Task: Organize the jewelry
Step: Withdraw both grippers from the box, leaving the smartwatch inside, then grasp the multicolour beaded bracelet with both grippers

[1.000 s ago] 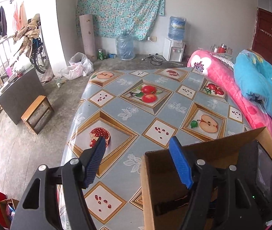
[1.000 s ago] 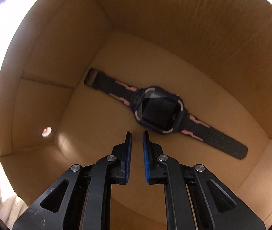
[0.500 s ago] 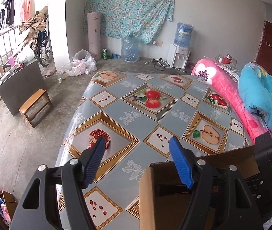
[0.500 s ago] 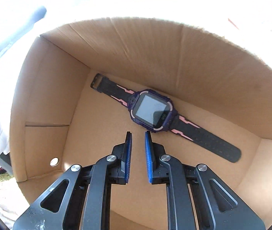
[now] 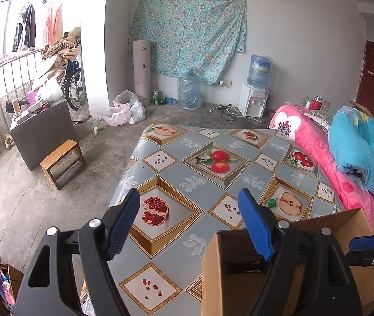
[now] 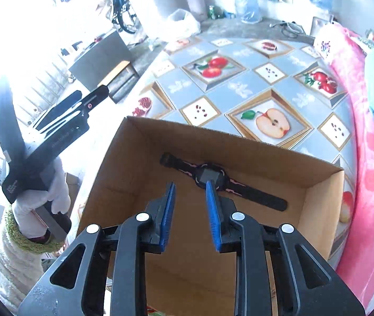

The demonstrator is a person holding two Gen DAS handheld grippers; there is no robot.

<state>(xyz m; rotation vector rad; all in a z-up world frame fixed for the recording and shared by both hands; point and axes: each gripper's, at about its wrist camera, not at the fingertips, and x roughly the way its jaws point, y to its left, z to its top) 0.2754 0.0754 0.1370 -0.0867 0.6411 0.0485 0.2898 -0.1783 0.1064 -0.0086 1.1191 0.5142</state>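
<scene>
A black-and-pink smartwatch lies flat on the floor of an open cardboard box — just beyond the right gripper, whose jaws have just been opening with nothing between them. The left gripper stands spread wide and empty — the box's wall behind its right finger.

The table, wearing a grey fruit-patterned cloth, is carrying an open cardboard box at its near end; a pink blanket is pressing along its right edge.
</scene>
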